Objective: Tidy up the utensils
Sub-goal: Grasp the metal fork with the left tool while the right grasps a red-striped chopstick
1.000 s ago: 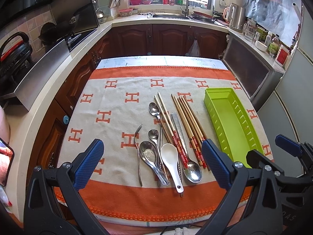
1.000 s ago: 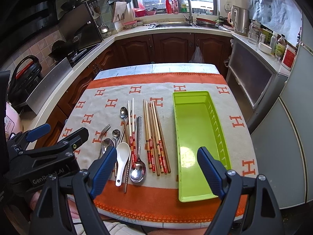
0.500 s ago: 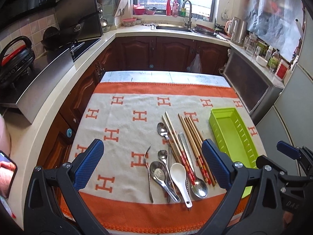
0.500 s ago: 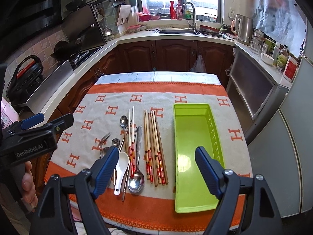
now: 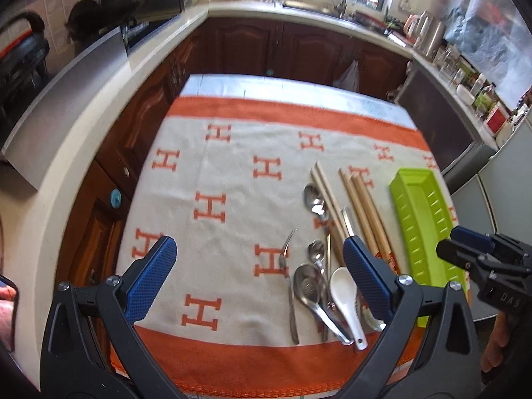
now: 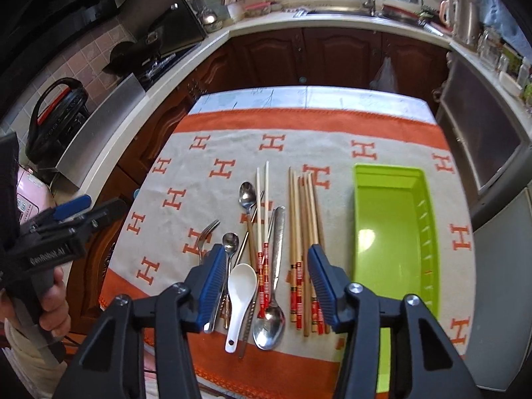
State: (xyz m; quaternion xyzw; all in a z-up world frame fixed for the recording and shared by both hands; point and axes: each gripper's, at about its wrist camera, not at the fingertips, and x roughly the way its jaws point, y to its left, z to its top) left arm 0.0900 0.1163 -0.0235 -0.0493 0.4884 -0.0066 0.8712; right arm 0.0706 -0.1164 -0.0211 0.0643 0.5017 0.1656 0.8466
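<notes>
Kitchen, mid-task: left gripper (image 5: pixel 256 279) spread wide and empty above an orange-bordered cloth (image 6: pixel 232 126) on the counter (image 6: pixel 332 94). Right gripper (image 6: pixel 262 279) parted, gripping nothing, poised over chopsticks (image 6: pixel 304 219), white spoon (image 6: pixel 240 286) and metal spoons (image 6: pixel 269 322) lying just left of an empty green tray (image 6: pixel 429 232).

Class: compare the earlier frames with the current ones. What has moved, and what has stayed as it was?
The right gripper has narrowed its jaws and come down over the utensils, gripping nothing. The left gripper swung left, open. Chopsticks, spoons, fork and empty tray lie unmoved.
</notes>
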